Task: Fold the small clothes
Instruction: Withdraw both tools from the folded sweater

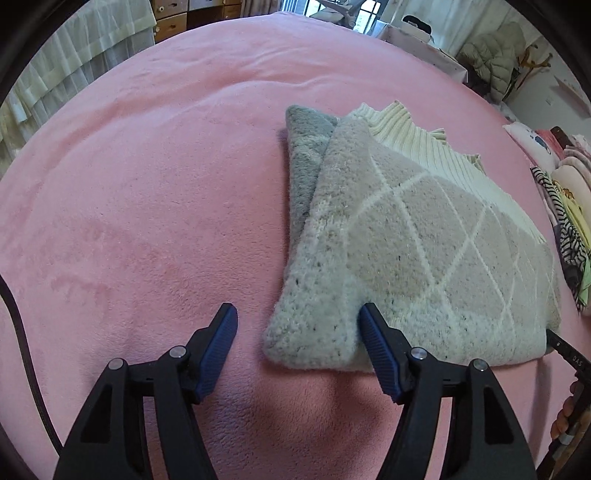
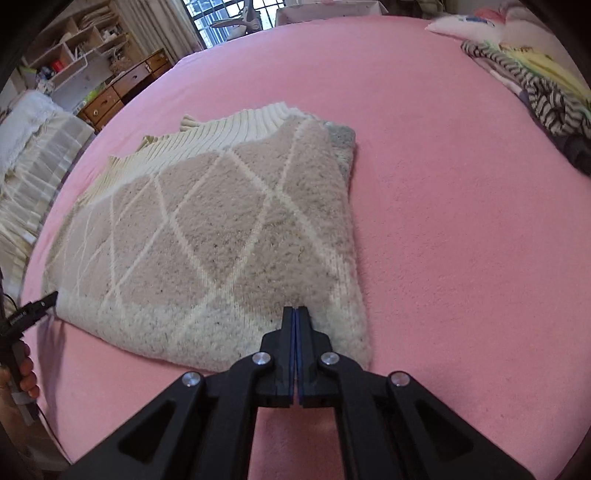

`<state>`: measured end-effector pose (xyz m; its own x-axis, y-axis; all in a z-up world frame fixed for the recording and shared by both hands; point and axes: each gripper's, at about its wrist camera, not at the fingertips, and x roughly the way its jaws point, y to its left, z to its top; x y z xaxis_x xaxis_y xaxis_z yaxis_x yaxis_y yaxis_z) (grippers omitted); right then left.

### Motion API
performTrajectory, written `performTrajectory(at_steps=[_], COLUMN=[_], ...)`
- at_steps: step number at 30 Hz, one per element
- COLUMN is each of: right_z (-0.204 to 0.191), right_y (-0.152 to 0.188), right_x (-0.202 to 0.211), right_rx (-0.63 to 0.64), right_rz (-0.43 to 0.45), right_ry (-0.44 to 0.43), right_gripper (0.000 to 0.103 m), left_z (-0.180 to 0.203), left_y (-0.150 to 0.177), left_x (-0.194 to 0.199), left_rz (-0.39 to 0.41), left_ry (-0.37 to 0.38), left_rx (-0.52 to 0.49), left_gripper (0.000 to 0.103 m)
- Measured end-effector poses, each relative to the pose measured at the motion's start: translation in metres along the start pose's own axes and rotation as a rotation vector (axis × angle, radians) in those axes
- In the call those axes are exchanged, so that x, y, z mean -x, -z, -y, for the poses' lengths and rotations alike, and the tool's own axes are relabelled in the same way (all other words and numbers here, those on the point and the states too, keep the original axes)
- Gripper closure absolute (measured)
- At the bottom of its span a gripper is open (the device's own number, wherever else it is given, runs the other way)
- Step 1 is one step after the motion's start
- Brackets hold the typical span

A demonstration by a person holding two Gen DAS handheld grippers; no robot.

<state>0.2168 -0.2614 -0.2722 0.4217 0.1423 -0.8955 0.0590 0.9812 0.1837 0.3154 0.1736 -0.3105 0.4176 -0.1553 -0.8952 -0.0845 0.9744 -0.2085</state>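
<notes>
A folded fluffy beige sweater (image 1: 424, 236) (image 2: 207, 236) with a cream diamond pattern, a grey sleeve and a ribbed cream hem lies flat on the pink blanket (image 1: 147, 203). My left gripper (image 1: 297, 314) is open and points down at the sweater's near left corner. That corner lies between the fingers; the right pad (image 1: 369, 325) is against the fabric and the left pad stands apart. My right gripper (image 2: 295, 312) is shut, its tips resting on the sweater's near edge towards the right corner. No fabric shows between its pads.
A pile of striped and yellow clothes (image 1: 569, 221) (image 2: 535, 85) and a pillow (image 2: 465, 22) lie at the bed's right side. Wooden drawers (image 2: 122, 88), shelves and pale curtains (image 1: 74, 62) stand beyond the bed. A hand (image 2: 26, 369) grips the left tool.
</notes>
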Motion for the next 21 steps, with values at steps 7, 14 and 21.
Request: performTrajectory(at_steps=[7, 14, 21], right_z=[-0.002, -0.013, -0.054], right_y=[0.002, 0.021, 0.040], right_x=[0.032, 0.081, 0.111], right_rx=[-0.008, 0.035, 0.121], right_rz=[0.030, 0.084, 0.105], right_ry=[0.029, 0.024, -0.007], right_gripper=[0.103, 0.100, 0.074], left_z=[-0.004, -0.009, -0.027], left_y=[-0.001, 0.022, 0.029], left_x=[0.021, 0.061, 0.093], left_rz=[-0.025, -0.051, -0.019], left_ry=[-0.023, -0.056, -0.004], left_rx=[0.007, -0.052, -0.015], left_gripper=[0.035, 0.030, 0.021])
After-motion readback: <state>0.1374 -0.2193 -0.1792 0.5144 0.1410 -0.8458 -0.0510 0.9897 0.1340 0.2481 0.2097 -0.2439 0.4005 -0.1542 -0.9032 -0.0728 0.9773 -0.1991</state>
